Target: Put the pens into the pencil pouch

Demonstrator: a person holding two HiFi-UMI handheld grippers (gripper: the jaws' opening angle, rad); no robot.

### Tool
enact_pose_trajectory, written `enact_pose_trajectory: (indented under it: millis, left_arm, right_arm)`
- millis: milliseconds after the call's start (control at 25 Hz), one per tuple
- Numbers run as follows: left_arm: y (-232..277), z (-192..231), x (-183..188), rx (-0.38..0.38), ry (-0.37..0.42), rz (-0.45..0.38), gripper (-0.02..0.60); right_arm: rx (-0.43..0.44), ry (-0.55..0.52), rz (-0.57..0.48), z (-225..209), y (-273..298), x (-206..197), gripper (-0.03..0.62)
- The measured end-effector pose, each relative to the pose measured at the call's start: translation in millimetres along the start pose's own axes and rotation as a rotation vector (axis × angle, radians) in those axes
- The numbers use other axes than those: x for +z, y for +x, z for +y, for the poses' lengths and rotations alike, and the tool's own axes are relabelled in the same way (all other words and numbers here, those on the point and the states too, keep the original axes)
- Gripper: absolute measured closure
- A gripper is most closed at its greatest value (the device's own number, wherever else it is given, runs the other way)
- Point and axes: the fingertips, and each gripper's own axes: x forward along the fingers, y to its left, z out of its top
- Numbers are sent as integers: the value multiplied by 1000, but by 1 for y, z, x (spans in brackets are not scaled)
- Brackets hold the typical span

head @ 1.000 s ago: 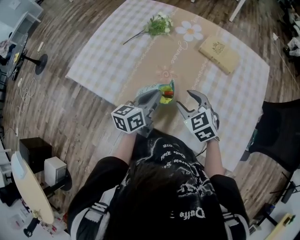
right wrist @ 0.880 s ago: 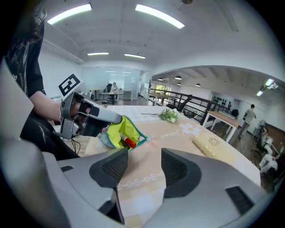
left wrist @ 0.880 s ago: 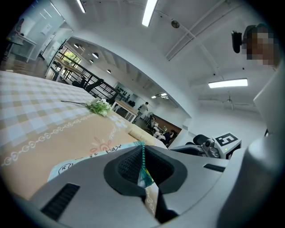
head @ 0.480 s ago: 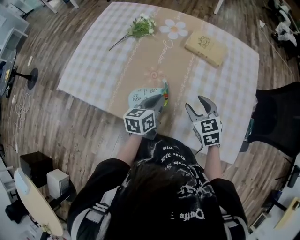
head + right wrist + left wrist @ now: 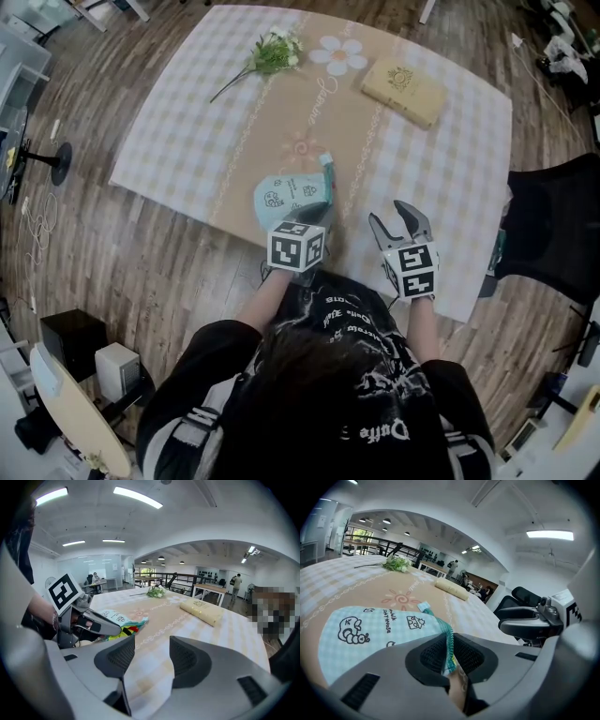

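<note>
A light blue pencil pouch (image 5: pixel 286 195) with cartoon prints lies on the tablecloth near the table's front edge. My left gripper (image 5: pixel 315 214) is shut on its teal zipper edge (image 5: pixel 450 641), which is pinched between the pads. In the right gripper view the pouch (image 5: pixel 117 617) shows red, yellow and green pens (image 5: pixel 123 630) in its mouth beside the left gripper (image 5: pixel 89 623). My right gripper (image 5: pixel 398 223) hovers open to the right of the pouch, apart from it, with nothing between its fingers (image 5: pixel 183 660).
A tan book (image 5: pixel 403 91) lies at the far right of the table, a flower sprig (image 5: pixel 272 53) at the far left, a printed daisy (image 5: pixel 339 56) between them. A black chair (image 5: pixel 553 234) stands off the table's right edge.
The left gripper has come down and toward me with the pouch, which now rests flat on the cloth. The right gripper has drawn away to the right, still open.
</note>
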Motion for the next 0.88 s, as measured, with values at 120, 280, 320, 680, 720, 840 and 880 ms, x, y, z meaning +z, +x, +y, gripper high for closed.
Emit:
enact_pose_trajectory:
  millis: [120, 280, 320, 680, 720, 840, 880]
  left_arm:
    - [1, -3, -8, -9, 2, 31, 504]
    - [0, -9, -11, -27, 17, 38, 457]
    - [0, -10, -11, -36, 19, 38, 443]
    - [-29, -12, 22, -37, 58, -117, 391]
    - [-34, -11, 27, -39, 72, -142, 390]
    - [-52, -5, 42, -38, 126, -210, 385]
    - [-58, -4, 46, -42, 139, -233, 385]
  right_arm:
    - [-5, 11, -1, 0, -2, -4, 355]
    - [-12, 34, -10, -2, -4, -7, 353]
    - [-15, 37, -15, -3, -4, -6, 353]
    - [-36, 96, -86, -12, -14, -3, 353]
    - [-30, 95, -94, -11, -15, -3, 353]
    - [-44, 105, -142, -13, -22, -1, 353]
    - [-50, 121, -171, -15, -26, 1, 353]
